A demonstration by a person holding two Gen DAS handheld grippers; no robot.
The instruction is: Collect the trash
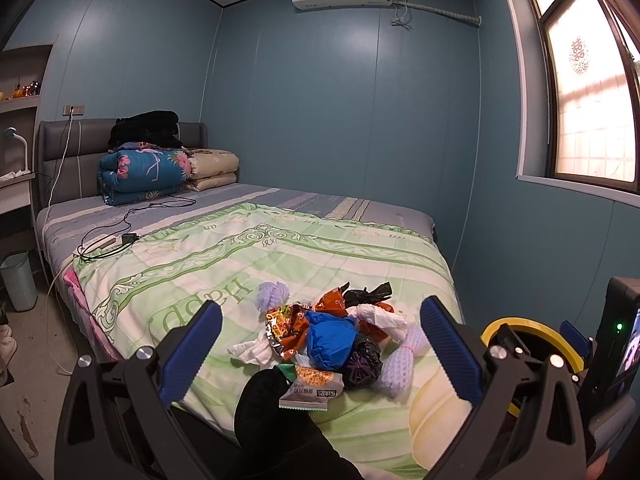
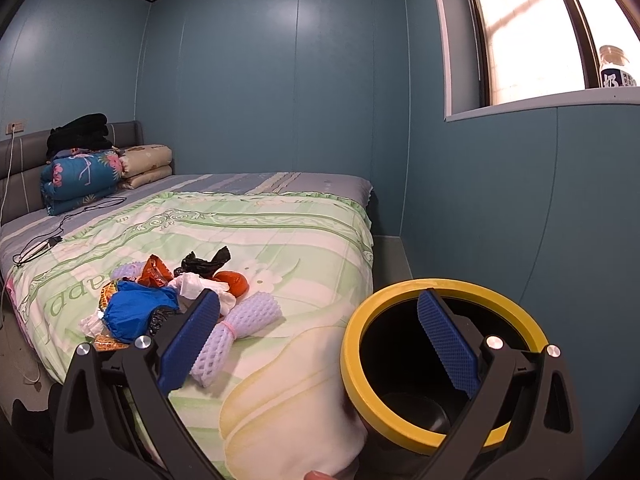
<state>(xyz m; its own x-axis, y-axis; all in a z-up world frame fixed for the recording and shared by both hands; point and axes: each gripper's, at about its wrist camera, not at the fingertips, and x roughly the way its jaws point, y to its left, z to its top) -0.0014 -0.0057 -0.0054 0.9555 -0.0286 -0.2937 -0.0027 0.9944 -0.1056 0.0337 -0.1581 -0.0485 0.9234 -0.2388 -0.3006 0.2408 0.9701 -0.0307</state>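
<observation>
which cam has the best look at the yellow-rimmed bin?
Right wrist. The yellow-rimmed bin sits close beside the bed, nearly its whole rim and dark inside visible between the right gripper fingers. Left wrist shows only a piece of rim behind that gripper's finger and the other rig.

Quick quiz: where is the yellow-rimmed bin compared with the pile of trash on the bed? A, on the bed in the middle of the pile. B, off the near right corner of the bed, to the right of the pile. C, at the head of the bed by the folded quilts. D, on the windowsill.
B: the yellow-rimmed bin stands past the near right corner of the bed, to the right of the trash pile.
</observation>
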